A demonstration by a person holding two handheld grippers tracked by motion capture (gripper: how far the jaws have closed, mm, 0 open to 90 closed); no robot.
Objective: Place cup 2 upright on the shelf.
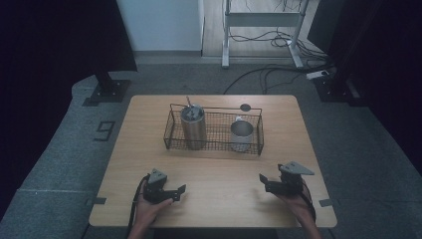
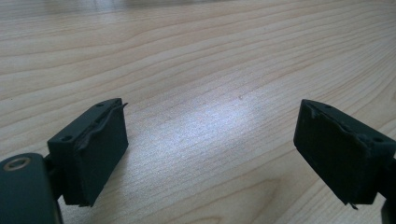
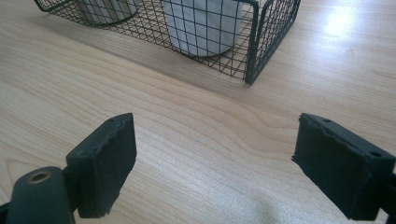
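Observation:
A black wire basket (image 1: 174, 130) stands at the middle back of the wooden table (image 1: 214, 174). Inside it, a tall steel tumbler (image 1: 193, 126) with a straw stands at the left and a shorter white cup (image 1: 241, 134) at the right. My left gripper (image 1: 178, 192) rests near the front left edge, open, with bare wood between its jaws. My right gripper (image 1: 263, 181) is held at the front right, open and holding nothing. In the right gripper view the basket's near corner (image 3: 252, 56) and the white cup (image 3: 203, 25) lie ahead of the open gripper (image 3: 215, 163). The left gripper (image 2: 212, 158) faces plain tabletop.
A small dark round disc (image 1: 245, 107) lies on the table behind the basket. Cables (image 1: 268, 74) and a desk frame (image 1: 261, 30) stand on the floor beyond the table. Dark stands (image 1: 107, 89) flank the table's far corners.

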